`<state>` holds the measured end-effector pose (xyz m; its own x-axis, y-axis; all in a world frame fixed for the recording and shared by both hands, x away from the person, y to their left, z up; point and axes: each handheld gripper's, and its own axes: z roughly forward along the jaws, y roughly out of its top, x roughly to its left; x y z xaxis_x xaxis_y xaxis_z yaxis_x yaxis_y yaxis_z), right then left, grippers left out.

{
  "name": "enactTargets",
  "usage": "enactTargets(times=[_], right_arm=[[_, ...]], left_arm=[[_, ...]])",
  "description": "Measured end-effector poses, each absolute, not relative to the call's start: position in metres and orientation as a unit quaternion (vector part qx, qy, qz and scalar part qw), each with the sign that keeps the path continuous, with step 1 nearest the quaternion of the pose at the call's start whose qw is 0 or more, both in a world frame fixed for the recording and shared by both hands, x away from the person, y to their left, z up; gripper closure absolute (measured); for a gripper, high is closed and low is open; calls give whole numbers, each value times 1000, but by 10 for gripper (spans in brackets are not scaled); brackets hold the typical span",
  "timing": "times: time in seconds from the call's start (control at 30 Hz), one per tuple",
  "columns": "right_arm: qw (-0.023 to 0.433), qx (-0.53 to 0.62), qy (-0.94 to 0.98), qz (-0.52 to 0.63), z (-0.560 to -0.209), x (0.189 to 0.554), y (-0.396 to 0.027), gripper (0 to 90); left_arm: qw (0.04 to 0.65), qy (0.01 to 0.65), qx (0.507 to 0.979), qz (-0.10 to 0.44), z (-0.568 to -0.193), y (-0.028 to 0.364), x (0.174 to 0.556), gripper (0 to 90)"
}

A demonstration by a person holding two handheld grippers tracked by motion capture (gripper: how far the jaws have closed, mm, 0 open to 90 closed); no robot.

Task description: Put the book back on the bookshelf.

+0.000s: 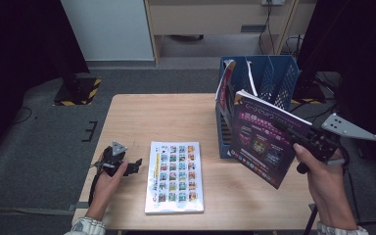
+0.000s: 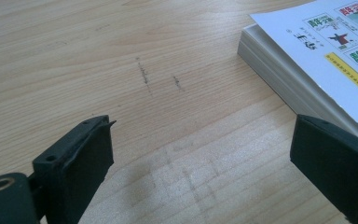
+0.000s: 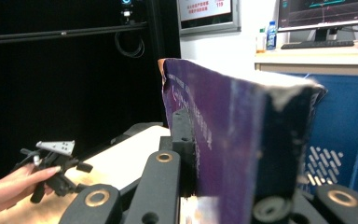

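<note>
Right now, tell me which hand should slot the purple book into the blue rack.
Right. The right gripper is already shut on the purple book, held up beside the blue rack. The left gripper rests open on the table, beside the white book and far from the rack.

a lab or office: grey carpet (image 1: 39, 161), black curtains (image 1: 19, 44), monitors (image 3: 326, 11) on a desk (image 3: 317, 56).

blue rack (image 1: 279, 73) and white book (image 1: 174, 177) block passage.
</note>
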<state>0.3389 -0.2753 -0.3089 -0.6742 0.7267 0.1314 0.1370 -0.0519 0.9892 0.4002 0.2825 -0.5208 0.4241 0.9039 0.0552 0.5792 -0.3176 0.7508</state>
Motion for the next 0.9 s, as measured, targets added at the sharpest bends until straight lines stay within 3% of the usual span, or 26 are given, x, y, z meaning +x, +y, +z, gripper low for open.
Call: enactTargets(times=[0.9], right_arm=[[272, 372, 624, 631, -298, 342, -312, 839]], left_arm=[[333, 478, 776, 242, -521, 281, 400, 54]])
